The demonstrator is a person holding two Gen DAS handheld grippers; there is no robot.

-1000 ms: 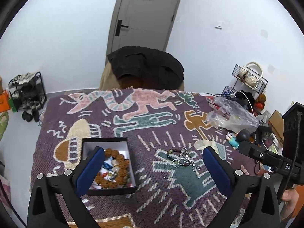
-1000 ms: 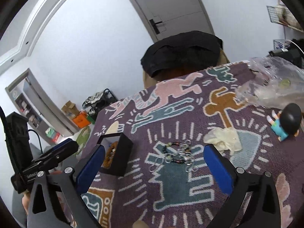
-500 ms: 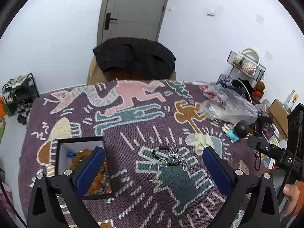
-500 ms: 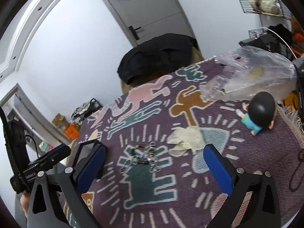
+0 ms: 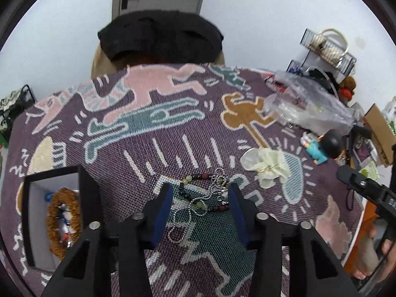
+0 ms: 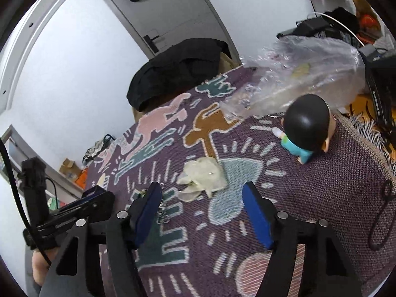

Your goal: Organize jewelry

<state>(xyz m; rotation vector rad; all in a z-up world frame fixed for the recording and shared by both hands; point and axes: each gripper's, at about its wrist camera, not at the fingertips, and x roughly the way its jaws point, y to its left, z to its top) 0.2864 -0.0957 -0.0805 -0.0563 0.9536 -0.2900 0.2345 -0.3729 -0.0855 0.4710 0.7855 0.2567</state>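
A tangle of jewelry (image 5: 206, 194), a dark and green bead bracelet with silver chains, lies on the patterned purple cloth (image 5: 173, 143). My left gripper (image 5: 200, 209) is open, its blue pads on either side of the tangle, low over the cloth. A black box (image 5: 57, 212) at the left holds a brown bead bracelet (image 5: 63, 220) and small trinkets. My right gripper (image 6: 201, 212) is open and empty above the cloth, right of the jewelry, whose chain end (image 6: 162, 212) shows beside its left pad.
A crumpled pale glove (image 5: 268, 164) lies right of the jewelry. A black-haired figurine (image 5: 321, 147) and a clear plastic bag (image 5: 304, 105) sit at the right side. A chair with a black jacket (image 5: 158, 34) stands behind the table.
My left gripper has moved right from the box and down over the jewelry, its jaws narrowing around it. My right gripper has swung right and its jaws have narrowed.
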